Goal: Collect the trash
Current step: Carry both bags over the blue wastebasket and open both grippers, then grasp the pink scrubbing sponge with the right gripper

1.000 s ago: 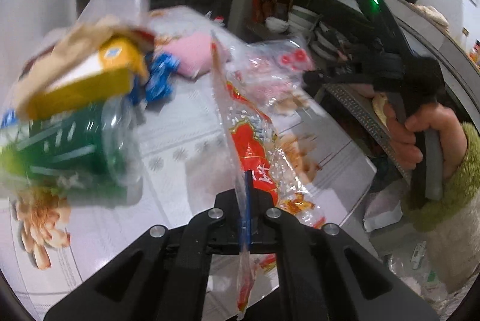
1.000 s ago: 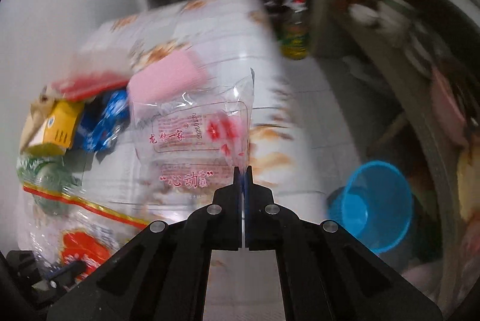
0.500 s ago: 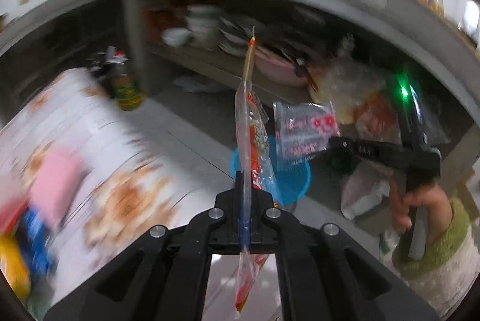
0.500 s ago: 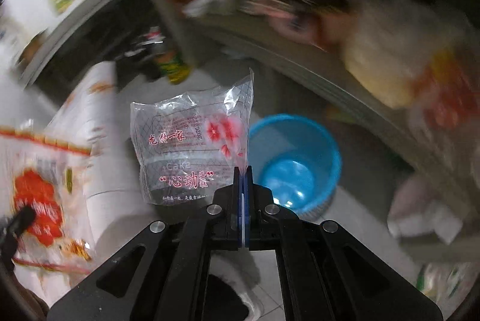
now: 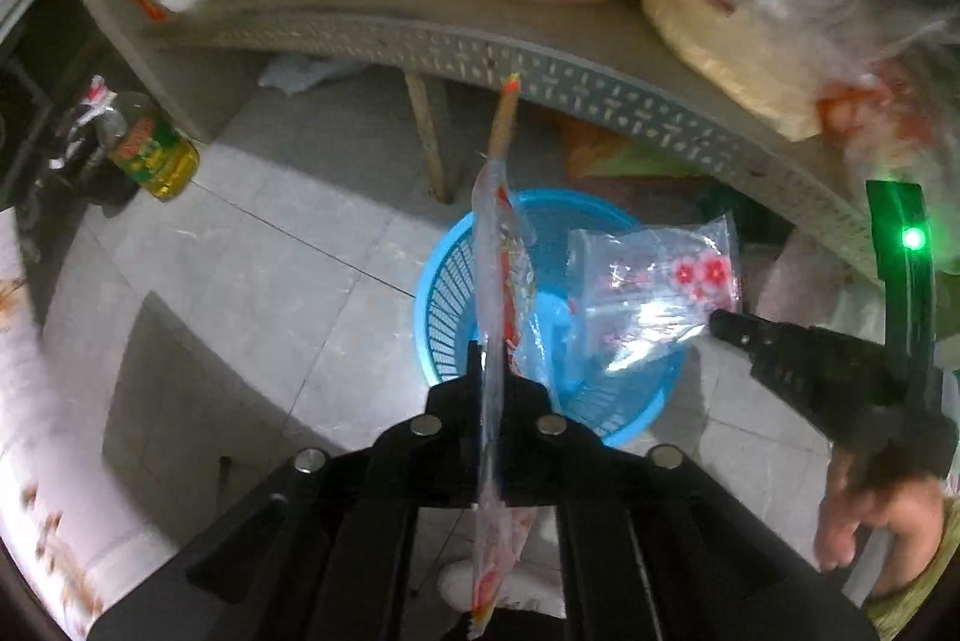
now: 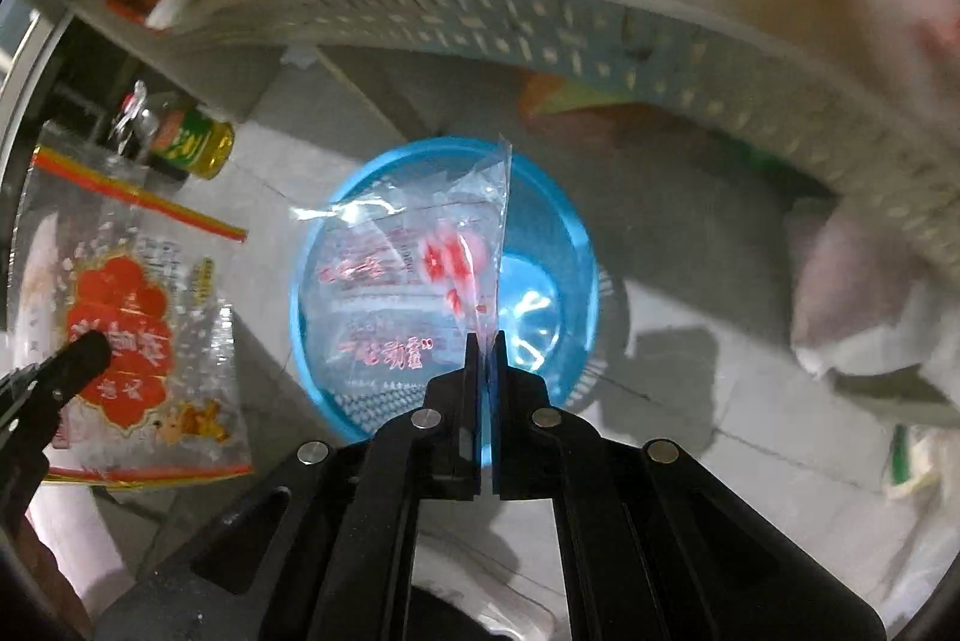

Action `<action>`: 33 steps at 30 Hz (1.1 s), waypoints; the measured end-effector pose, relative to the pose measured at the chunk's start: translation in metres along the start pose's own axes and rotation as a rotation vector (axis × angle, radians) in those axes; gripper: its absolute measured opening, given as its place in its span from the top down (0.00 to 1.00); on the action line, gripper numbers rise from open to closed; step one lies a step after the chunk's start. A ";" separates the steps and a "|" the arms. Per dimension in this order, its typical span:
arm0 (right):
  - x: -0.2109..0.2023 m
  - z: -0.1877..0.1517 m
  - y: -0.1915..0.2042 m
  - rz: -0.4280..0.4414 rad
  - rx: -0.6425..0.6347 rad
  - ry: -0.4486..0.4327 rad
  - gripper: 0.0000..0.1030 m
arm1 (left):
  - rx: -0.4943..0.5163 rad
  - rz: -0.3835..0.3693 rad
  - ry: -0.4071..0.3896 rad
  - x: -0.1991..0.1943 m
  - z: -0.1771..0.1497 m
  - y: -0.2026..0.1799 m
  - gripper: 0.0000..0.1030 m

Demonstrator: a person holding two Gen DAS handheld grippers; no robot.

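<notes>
The left tool (image 5: 493, 371) pinches a red-printed clear plastic wrapper (image 5: 501, 275) and the right tool (image 6: 486, 359) pinches a clear flower-printed plastic bag (image 6: 414, 281), both above the round blue plastic basket (image 6: 564, 221) on the tiled floor (image 5: 270, 281).

My left matte black plastic gripper (image 5: 491, 371) has two flat fingers and four round silver screws on its angular arms. My right black gripper (image 6: 485, 359) looks the same, with a blue strip inside one finger. Its body carries a curved black bracket with a green light (image 5: 912, 238). My bare right hand (image 5: 873, 524) has a fuzzy olive-green sleeve (image 5: 918, 590).
</notes>
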State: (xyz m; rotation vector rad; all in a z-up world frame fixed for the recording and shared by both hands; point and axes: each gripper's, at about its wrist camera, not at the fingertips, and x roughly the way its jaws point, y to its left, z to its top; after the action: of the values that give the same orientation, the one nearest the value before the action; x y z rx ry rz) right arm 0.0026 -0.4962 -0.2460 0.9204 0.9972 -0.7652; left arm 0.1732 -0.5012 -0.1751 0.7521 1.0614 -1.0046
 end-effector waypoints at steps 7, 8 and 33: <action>0.039 -0.002 -0.013 -0.019 0.082 0.018 0.54 | -0.016 0.031 -0.011 0.017 0.011 0.003 0.31; 0.036 -0.009 -0.013 -0.012 0.082 0.015 0.52 | -0.014 0.028 -0.021 0.012 0.011 0.004 0.30; -0.183 -0.097 0.157 0.313 -0.522 -0.217 0.16 | -0.537 -0.238 -0.396 -0.254 -0.246 0.125 0.05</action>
State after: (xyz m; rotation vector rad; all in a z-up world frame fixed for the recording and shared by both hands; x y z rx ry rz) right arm 0.0386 -0.3219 -0.0572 0.5066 0.7814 -0.3055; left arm 0.1657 -0.1632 -0.0118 -0.0141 1.0175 -0.9554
